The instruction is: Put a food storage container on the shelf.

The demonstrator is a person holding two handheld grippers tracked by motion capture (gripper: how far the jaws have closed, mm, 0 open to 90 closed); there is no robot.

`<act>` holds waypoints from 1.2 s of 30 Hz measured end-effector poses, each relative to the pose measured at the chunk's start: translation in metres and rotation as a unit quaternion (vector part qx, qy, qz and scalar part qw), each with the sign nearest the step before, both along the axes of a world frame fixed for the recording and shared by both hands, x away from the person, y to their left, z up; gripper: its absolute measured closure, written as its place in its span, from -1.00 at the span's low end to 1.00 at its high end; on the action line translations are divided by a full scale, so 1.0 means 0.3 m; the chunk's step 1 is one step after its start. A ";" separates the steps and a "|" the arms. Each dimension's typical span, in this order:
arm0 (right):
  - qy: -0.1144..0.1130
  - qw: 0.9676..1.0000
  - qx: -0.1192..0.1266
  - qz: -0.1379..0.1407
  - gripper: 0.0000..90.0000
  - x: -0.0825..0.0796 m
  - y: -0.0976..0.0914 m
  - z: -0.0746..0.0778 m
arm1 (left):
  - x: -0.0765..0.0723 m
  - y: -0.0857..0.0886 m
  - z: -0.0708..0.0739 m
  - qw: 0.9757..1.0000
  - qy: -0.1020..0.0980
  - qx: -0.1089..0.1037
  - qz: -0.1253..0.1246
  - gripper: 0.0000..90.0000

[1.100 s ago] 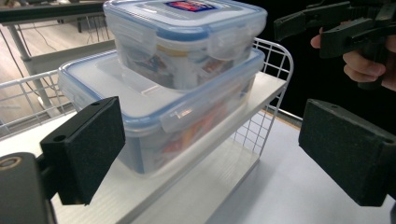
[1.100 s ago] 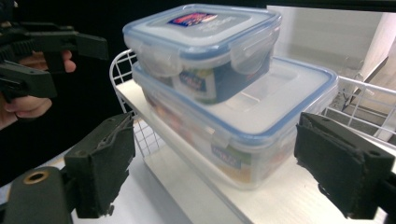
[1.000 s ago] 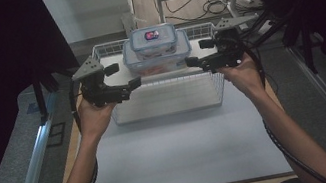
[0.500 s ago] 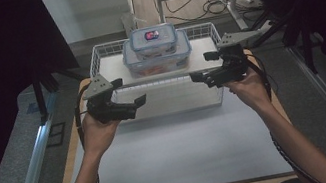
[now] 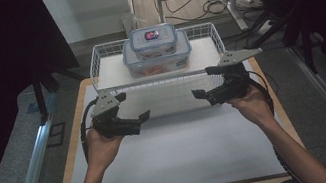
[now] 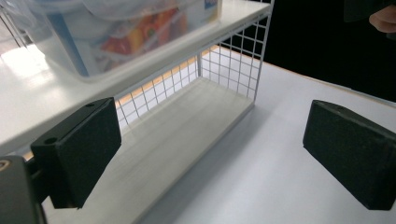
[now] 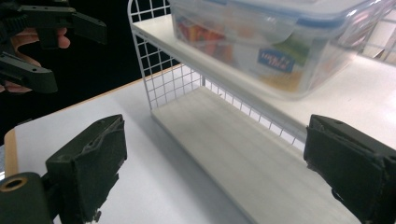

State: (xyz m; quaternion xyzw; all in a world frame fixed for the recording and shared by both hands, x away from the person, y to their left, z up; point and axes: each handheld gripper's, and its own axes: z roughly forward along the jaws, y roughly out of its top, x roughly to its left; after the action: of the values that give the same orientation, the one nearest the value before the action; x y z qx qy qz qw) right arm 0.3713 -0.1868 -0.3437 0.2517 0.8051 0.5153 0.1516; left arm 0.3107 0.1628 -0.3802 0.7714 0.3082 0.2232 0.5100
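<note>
A white wire rack (image 5: 107, 73) stands at the back middle of the table. On its top shelf sits a large clear box with a blue lid (image 5: 157, 57), and a smaller lidded box (image 5: 153, 36) is stacked on it. My left gripper (image 5: 132, 108) hovers in front of the rack's left end, open and empty. My right gripper (image 5: 205, 83) hangs open and empty in front of its right end. The left gripper view looks between wide-apart pads (image 6: 79, 149) at the rack's lower board (image 6: 177, 140) and the big box (image 6: 116, 32). The right gripper view shows the same box (image 7: 280, 42) above the shelf.
A white mat (image 5: 182, 154) covers the wooden table in front of the rack. Metal rails (image 5: 29, 181) run along both sides of the table. Desk legs and cables (image 5: 217, 6) lie on the floor behind the rack. The left gripper (image 7: 65, 51) appears far off in the right gripper view.
Both grippers have drawn back from the sides of the large box, apart, downward and toward the person. The stacked boxes have stayed on the top shelf.
</note>
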 end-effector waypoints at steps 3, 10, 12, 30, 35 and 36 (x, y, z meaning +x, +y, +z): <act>0.004 1.000 0.004 0.003 -0.88 -0.014 -0.003 -0.025 | -0.013 -0.003 -0.024 1.000 0.002 0.003 0.000 -0.92; 0.003 1.000 -0.019 0.001 -0.97 -0.048 0.000 -0.104 | -0.045 -0.007 -0.086 1.000 0.010 0.011 0.006 -0.93; 0.002 1.000 -0.024 -0.003 -0.99 -0.061 0.000 -0.126 | -0.056 -0.005 -0.105 1.000 0.013 0.006 0.007 -0.93; 0.025 1.000 -0.012 -0.012 -0.99 -0.153 -0.060 -0.282 | -0.157 0.022 -0.244 1.000 0.019 0.004 0.021 -0.93; 0.032 0.999 -0.011 -0.016 -0.98 -0.184 -0.082 -0.319 | -0.192 0.039 -0.286 0.999 0.031 -0.001 0.025 -0.93; 0.033 0.999 -0.012 -0.017 -0.98 -0.189 -0.087 -0.326 | -0.199 0.043 -0.296 0.999 0.034 -0.002 0.026 -0.93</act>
State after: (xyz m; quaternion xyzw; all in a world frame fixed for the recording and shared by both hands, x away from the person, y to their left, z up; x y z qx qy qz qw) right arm 0.3146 -0.2127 -0.4416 0.2805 0.8114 0.4942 0.1370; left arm 0.2511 0.1757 -0.4690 0.7694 0.3460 0.2095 0.4944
